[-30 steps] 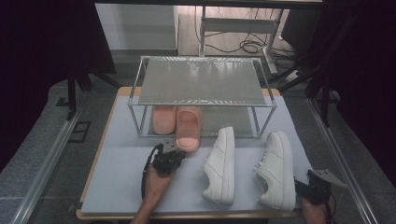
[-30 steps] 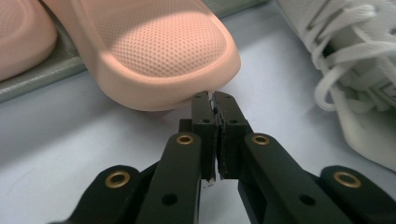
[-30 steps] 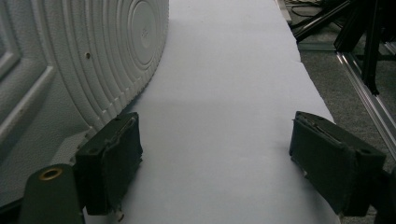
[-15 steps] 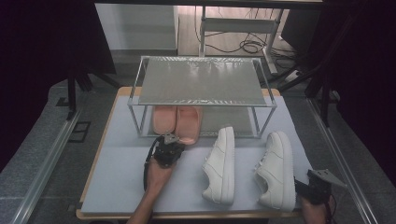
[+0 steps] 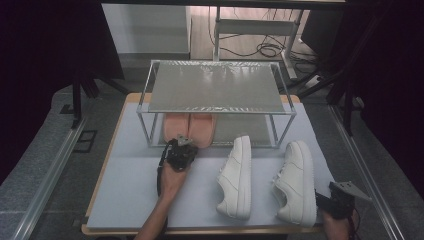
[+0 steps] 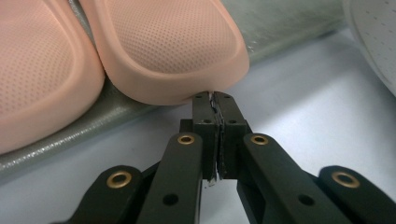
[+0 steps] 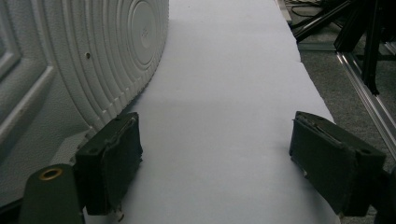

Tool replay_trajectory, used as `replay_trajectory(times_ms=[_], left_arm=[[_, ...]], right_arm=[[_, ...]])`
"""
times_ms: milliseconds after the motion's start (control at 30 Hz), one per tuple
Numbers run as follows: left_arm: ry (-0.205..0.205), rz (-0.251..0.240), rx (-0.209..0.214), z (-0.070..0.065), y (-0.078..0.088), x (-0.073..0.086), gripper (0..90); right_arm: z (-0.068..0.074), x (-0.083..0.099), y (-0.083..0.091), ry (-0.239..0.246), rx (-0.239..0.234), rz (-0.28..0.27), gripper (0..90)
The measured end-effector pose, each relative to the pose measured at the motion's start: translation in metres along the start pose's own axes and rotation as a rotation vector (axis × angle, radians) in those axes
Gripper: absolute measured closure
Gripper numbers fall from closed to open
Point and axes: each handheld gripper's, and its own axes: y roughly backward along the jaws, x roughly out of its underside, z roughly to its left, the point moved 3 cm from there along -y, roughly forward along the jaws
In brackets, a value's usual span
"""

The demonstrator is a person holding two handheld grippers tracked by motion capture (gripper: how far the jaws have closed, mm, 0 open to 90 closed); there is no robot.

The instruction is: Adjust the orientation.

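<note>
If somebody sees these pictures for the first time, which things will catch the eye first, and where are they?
First, the pair of pink slippers on the lower level of the metal shoe rack at the back of the table. The shut left gripper has its tips against the edge of one slipper. Then the two white sneakers lying on their sides on the pale mat in front of the rack, with the open right gripper beside the right one's sole.
</note>
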Motion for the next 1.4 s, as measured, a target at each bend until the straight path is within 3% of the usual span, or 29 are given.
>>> replay_trajectory(times_ms=[667,1033,1400], left_arm=[[0.017,0.025,-0.023,0.004,-0.019,-0.01,86.7],[-0.001,0.006,0.007,-0.004,-0.005,-0.008,78.7],[-0.028,-0.003,0.046,-0.005,0.019,-0.003,64.2]], right_arm=[[0.0,0.0,0.0,0.0,0.0,0.0,16.9],[0.0,0.0,0.0,0.0,0.0,0.0,16.9],[0.0,0.0,0.0,0.0,0.0,0.0,16.9]])
